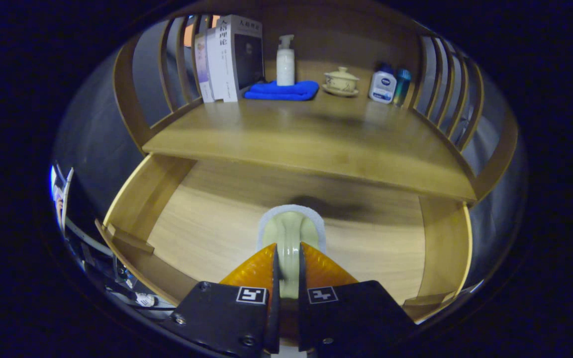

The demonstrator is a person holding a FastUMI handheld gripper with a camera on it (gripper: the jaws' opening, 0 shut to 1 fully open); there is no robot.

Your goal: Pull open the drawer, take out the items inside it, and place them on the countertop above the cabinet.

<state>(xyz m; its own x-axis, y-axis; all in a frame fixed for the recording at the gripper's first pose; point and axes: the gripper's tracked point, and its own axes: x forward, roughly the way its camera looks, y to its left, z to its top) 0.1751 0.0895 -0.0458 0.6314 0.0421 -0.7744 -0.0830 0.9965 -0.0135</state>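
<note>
The gripper [286, 266] has its two orange fingers [254, 271] drawn in close on a pale green, white-rimmed item [290, 233], one finger pressing each side of it. The item stands on edge between the fingertips, its long axis running straight ahead along the fingers and its rounded end pointing away from the gripper; what kind of object it is cannot be told. It sits above the floor of the open drawer [207, 233], casting a dark shadow just beyond itself.

The drawer is pulled out toward the gripper, a light wooden tray with low side walls to the left and right of the fingers. Beyond and above it lies the wooden countertop [311, 134], fenced on both sides by curved wooden slats.

Along the far back of the countertop, well beyond the fingers, stand three books [229, 57] upright to the left. Next come one white pump bottle [285, 60] on one folded blue cloth [281, 91], then one lidded cream teacup [341, 79] on its saucer. To the right stand one white-and-blue bottle [382, 85] and one teal bottle [401, 85], just beside each other.
</note>
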